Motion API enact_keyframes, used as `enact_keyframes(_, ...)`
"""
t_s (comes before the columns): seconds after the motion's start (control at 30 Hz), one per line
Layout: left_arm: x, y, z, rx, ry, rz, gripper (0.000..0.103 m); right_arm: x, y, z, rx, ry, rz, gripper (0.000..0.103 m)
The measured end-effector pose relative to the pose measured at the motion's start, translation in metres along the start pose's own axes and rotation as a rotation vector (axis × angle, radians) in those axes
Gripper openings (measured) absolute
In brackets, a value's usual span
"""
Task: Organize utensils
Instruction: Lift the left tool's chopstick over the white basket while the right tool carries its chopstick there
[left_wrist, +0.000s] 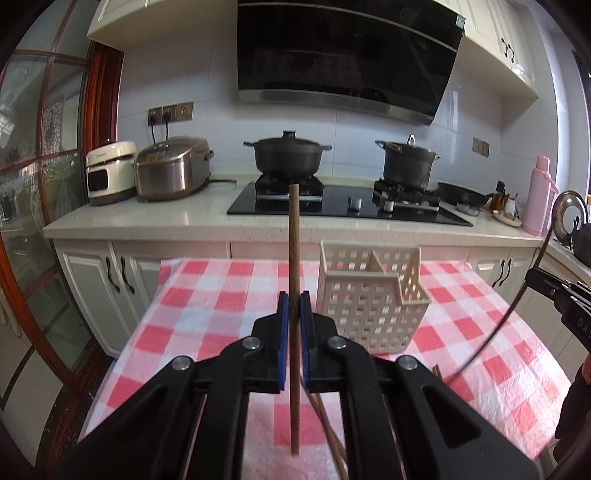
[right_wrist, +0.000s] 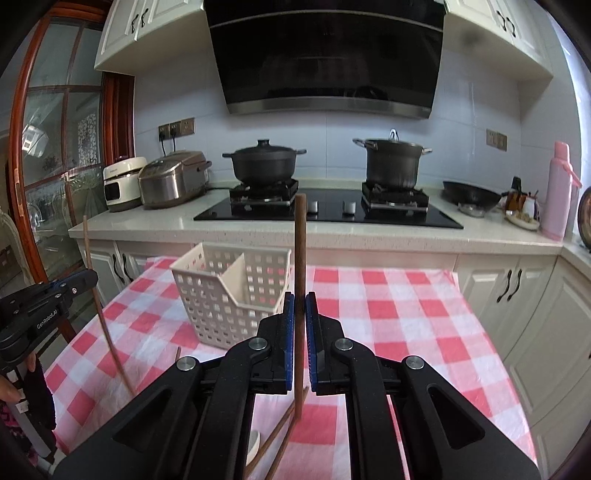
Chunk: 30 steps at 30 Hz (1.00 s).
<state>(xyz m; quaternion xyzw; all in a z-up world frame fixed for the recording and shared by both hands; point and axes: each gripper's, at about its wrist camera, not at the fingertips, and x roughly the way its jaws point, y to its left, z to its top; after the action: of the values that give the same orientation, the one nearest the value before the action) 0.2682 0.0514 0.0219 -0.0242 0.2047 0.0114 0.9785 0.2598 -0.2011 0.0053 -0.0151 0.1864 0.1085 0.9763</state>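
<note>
My left gripper (left_wrist: 294, 301) is shut on a brown wooden chopstick (left_wrist: 294, 258) that stands upright, above the checked table. My right gripper (right_wrist: 299, 302) is shut on another upright chopstick (right_wrist: 300, 251). A white perforated utensil basket (left_wrist: 371, 295) with a divider stands on the table, just right of the left gripper; in the right wrist view the basket (right_wrist: 229, 288) is ahead and left of the right gripper. More chopsticks (left_wrist: 328, 432) lie on the cloth below the left gripper, and also below the right one (right_wrist: 273, 439). The left gripper with its chopstick (right_wrist: 99, 306) shows at the left edge of the right wrist view.
The table has a red-and-white checked cloth (left_wrist: 221, 295). Behind it runs a kitchen counter (left_wrist: 147, 221) with two rice cookers (left_wrist: 170, 168), a black hob with two pots (left_wrist: 288, 155), a pan and a pink flask (left_wrist: 539, 195). A white bowl's edge (right_wrist: 253, 446) shows under the right gripper.
</note>
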Motion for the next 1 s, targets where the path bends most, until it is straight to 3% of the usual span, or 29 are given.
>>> enact_keyframes(0.6, -0.013, -0.025, 0.095, 0.035, -0.162, -0.083, 0.006, 0.017, 0.011, 0.072, -0.063, -0.136, 0.014, 0.008)
enact_keyframes(0.83, -0.028, -0.041, 0.143, 0.072, -0.248, -0.097, 0.006, 0.025, 0.016, 0.106, -0.047, -0.189, 0.055, 0.008)
enact_keyframes(1.0, -0.013, -0.048, 0.164, 0.066, -0.267, -0.098, 0.006, 0.044, 0.018, 0.123, -0.009, -0.193, 0.103, 0.008)
